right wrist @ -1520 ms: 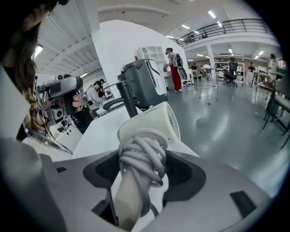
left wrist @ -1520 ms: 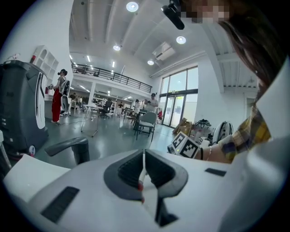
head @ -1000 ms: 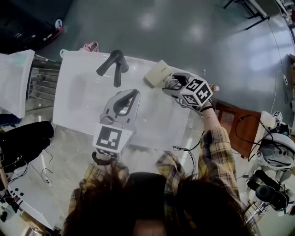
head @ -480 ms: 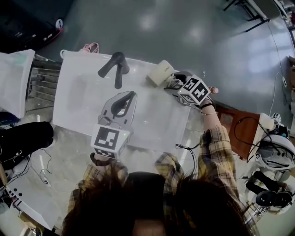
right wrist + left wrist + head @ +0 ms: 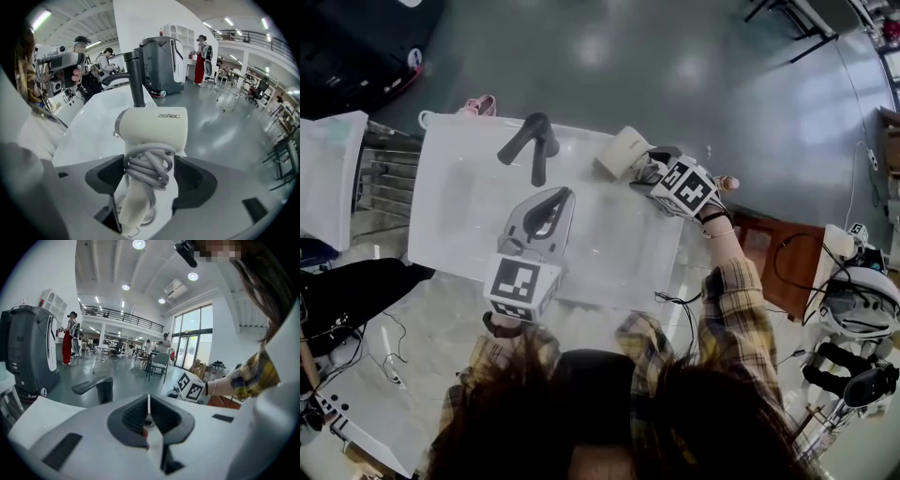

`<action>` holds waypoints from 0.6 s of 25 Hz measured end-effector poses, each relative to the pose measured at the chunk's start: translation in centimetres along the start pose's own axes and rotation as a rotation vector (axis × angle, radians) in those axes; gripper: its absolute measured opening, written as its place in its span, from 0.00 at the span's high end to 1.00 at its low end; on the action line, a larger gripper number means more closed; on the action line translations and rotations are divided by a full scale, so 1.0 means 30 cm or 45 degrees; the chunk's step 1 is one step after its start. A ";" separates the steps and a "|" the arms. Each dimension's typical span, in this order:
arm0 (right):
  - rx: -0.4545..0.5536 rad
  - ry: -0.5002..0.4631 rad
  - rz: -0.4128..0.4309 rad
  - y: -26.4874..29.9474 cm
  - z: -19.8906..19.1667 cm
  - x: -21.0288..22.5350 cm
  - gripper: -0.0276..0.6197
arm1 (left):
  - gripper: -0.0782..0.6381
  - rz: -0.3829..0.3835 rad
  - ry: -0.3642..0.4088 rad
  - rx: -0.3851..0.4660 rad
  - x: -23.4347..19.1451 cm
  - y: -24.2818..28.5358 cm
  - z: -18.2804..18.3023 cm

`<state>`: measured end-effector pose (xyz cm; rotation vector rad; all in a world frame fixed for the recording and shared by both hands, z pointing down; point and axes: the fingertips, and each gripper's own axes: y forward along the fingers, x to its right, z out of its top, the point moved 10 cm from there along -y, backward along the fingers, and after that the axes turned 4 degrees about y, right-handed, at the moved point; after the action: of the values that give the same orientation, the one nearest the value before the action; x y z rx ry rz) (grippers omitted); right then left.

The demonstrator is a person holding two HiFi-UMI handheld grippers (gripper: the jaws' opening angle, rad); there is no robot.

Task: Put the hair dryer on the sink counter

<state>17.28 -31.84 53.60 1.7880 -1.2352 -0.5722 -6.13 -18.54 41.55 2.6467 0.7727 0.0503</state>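
The cream dryer (image 5: 622, 150) (image 5: 152, 127) is in the right gripper (image 5: 649, 171) (image 5: 150, 180). The two jaws squeeze its handle from both sides, right where the grey cord (image 5: 149, 169) is wound round it. The dryer's fat head points away from the gripper, with its handle running back between the jaws. It is over the far right corner of the white counter (image 5: 623, 248) (image 5: 96, 126); I cannot tell if it touches the top.

Just past the dryer stands the dark tap (image 5: 532, 145) (image 5: 135, 79), at the far edge of the counter. The sink bowl (image 5: 459, 202) is sunk into the left part of the counter, near the tap.

The left gripper (image 5: 564, 195) (image 5: 148, 409) is over the middle of the counter, well apart from the dryer. Its jaws are pressed together with nothing in them, and it points at the tap (image 5: 96, 386).

A checked sleeve (image 5: 731, 309) leads to the hand on the right gripper. The floor around is grey and shiny. A big grey machine (image 5: 161, 63) (image 5: 28, 352) stands on it past the counter — people stand farther off in the hall.
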 end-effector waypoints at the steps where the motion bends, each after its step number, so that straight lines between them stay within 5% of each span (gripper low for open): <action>1: 0.003 0.020 -0.008 -0.006 0.000 -0.001 0.46 | 0.86 -0.006 0.003 0.003 0.002 0.001 0.004; 15: 0.184 0.104 -0.146 -0.185 0.045 -0.052 0.46 | 0.86 -0.057 0.060 0.096 0.019 -0.020 0.070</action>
<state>18.49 -30.19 48.03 1.9937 -1.1479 -0.4791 -5.65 -18.52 39.34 2.7065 0.8654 0.0726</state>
